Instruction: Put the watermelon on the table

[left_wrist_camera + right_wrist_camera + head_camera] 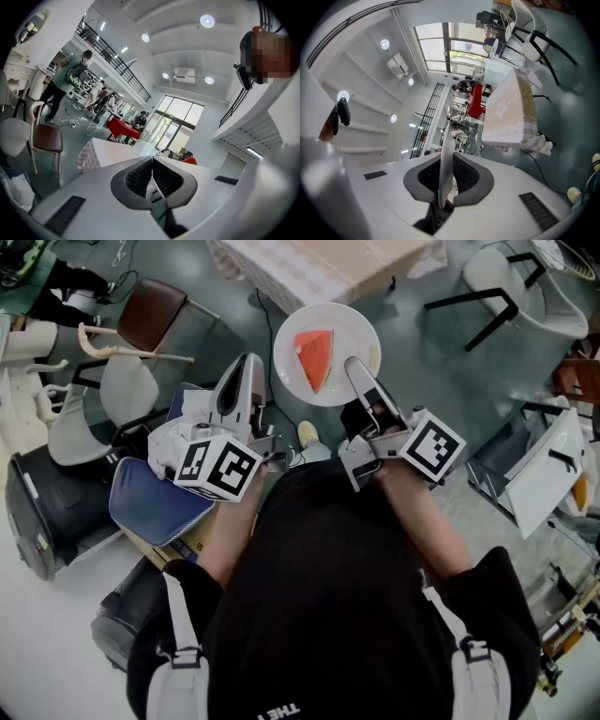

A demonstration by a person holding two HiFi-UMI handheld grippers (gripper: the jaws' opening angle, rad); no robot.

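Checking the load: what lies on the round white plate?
One red triangular watermelon slice. The right gripper, clamped on the round white plate, covers its near rim.

Left gripper (pixel 151 162), fingers (pixel 136 180) together, nothing between, before a cloth-covered table (pixel 93 157).

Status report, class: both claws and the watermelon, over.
Left claw shut, empty. Right claw shut on plate rim. Watermelon on plate, short of table. Chair right of table, not blocking.
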